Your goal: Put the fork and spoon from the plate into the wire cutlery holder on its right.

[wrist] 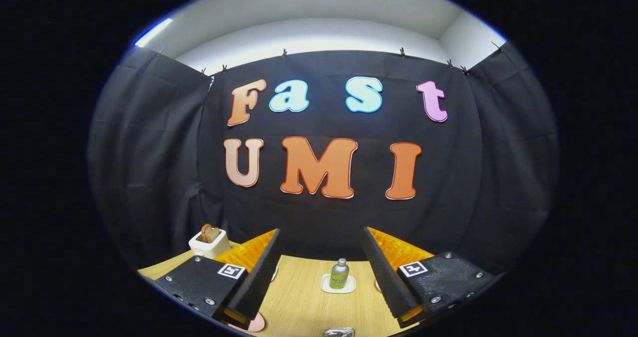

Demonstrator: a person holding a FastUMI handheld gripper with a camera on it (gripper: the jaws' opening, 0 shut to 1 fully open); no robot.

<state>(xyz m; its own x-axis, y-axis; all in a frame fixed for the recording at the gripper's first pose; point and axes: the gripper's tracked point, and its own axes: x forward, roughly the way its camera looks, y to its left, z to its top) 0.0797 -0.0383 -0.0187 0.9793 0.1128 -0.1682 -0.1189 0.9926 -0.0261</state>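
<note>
The gripper (319, 282) is held level with its fingers spread wide apart and nothing between them, looking straight across the wooden table (299, 302) at the cloth wall of the booth. In the gap, well beyond the fingers, a small metal bottle (340, 273) stands upright on a pale coaster (338, 285). Out past the left finger sits a white toaster (209, 242) with slices poking up.

Down at the near end, a sliver of pink rim (256, 323) peeks from under the left finger; it may be the plate, though too little shows to be sure. Something shiny and silvery (339, 332) lies at the near table edge between the fingers; whether it is cutlery or the wire holder, I cannot tell. Fork and spoon cannot be made out.

The risk is plain: the fingers point high, so any descent from here is half blind. Coming down off-line could clip the rim, scatter cutlery, or knock the holder. A forward sweep could topple the bottle.
</note>
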